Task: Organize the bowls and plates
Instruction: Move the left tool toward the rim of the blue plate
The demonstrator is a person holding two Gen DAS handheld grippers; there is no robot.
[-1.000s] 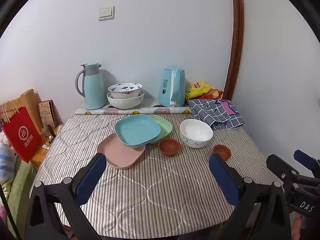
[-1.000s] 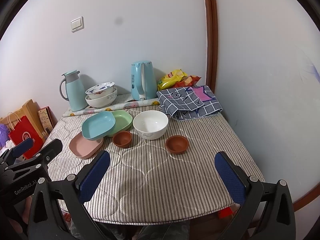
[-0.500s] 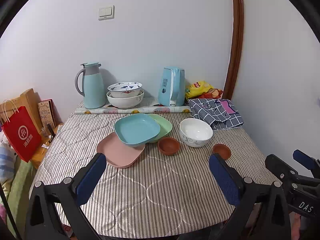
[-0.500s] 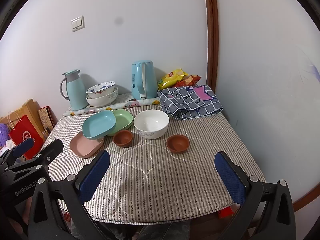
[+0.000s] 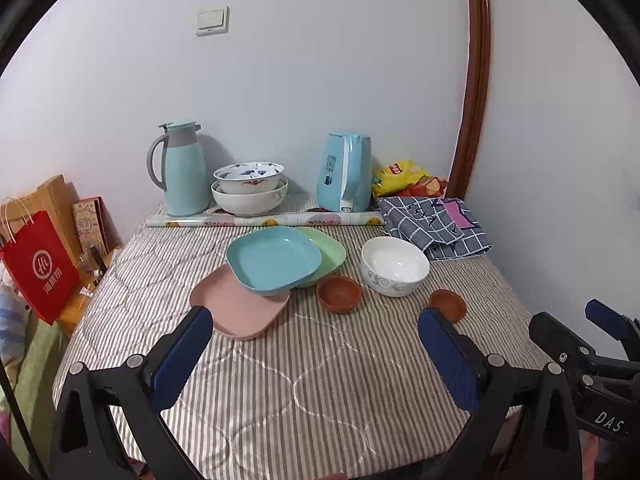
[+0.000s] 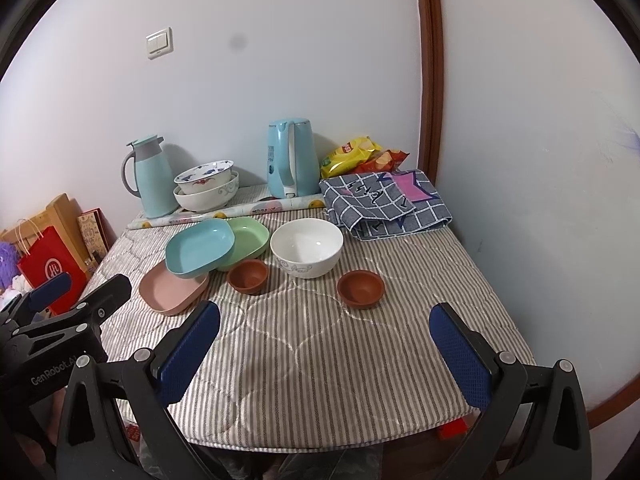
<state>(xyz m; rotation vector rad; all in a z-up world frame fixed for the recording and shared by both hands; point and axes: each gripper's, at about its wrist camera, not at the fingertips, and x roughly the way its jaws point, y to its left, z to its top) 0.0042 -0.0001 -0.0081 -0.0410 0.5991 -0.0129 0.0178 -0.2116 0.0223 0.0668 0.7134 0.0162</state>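
Striped quilted tabletop [image 5: 320, 380] is carrying overlapping blue [image 5: 274, 258], green [image 5: 330, 250] and pink square plates [image 5: 236, 310], while both empty grippers, left [image 5: 316, 344] and right [image 6: 324, 338], are hovering spread wide.

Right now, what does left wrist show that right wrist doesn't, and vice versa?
Left wrist only: the right tool at its right edge, jaws apart.

Right wrist only: the left tool at its left edge, a purple plush toy, and the table's front edge.

Both: the tilted blue square plate on the pink and green plates, a white ceramic bowl and two brown clay bowls.
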